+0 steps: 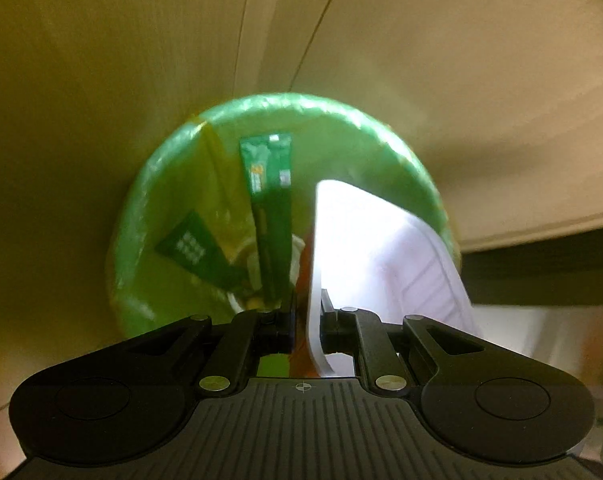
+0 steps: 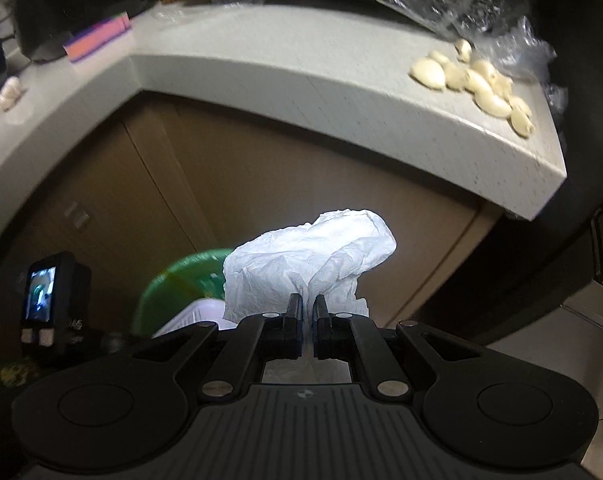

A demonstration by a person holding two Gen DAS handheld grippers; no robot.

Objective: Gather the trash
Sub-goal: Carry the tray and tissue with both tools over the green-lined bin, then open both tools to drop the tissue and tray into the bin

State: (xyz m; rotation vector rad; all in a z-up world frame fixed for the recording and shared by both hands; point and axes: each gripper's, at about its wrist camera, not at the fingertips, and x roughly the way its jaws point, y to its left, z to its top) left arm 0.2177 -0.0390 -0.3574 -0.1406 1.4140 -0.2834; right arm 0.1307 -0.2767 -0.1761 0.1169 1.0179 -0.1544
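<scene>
My left gripper point(image 1: 307, 312) is shut on the rim of a white foam tray point(image 1: 365, 248) and holds it over the mouth of a green-lined trash bin point(image 1: 161, 184). Green wrappers point(image 1: 267, 184) and a cup lie inside the bin. My right gripper point(image 2: 308, 312) is shut on a crumpled white tissue point(image 2: 313, 256), held above and to the right of the same bin point(image 2: 189, 276). The white tray point(image 2: 197, 314) shows at the bin's edge in the right wrist view.
A grey countertop point(image 2: 301, 80) curves above brown cabinet doors point(image 2: 261, 184). Peeled garlic cloves point(image 2: 477, 80) lie on its right end beside clear plastic wrap point(image 2: 481, 4). A pink sponge block point(image 2: 97, 38) sits at the back left. The left gripper's camera point(image 2: 49, 296) is at left.
</scene>
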